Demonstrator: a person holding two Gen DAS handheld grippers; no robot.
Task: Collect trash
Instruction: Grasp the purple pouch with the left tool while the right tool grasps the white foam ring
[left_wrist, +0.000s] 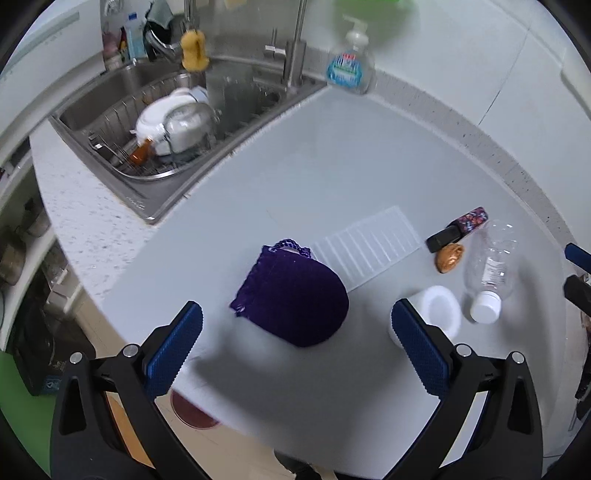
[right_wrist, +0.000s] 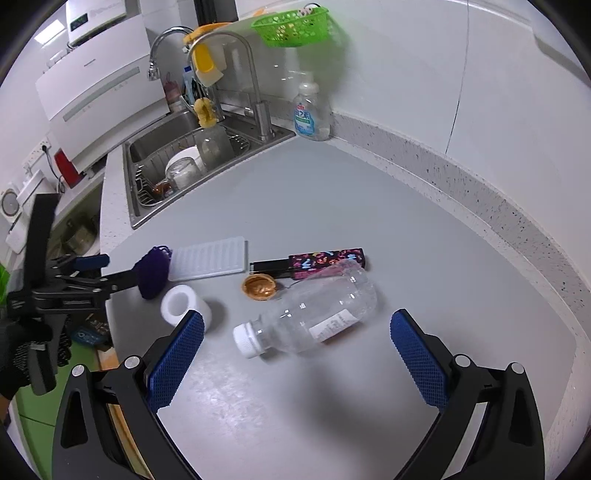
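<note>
A purple knitted pouch (left_wrist: 295, 299) lies on the grey counter, just ahead of my open left gripper (left_wrist: 295, 332); it also shows in the right wrist view (right_wrist: 151, 273). An empty clear plastic bottle (right_wrist: 317, 306) with a white cap lies on its side between the fingers of my open right gripper (right_wrist: 295, 332); it shows in the left view too (left_wrist: 491, 266). A white paper roll (right_wrist: 184, 302), a gold foil cup (right_wrist: 259, 287), a black patterned box (right_wrist: 317, 260) and a white ribbed tray (right_wrist: 210, 258) lie nearby. The left gripper (right_wrist: 110, 275) shows beside the pouch.
A steel sink (right_wrist: 147, 147) with a dish rack and dishes is at the back left. A soap pump bottle (right_wrist: 310, 114) stands by the wall. A green basket (right_wrist: 291, 26) hangs above. The counter's front edge (left_wrist: 207, 402) lies under the left gripper.
</note>
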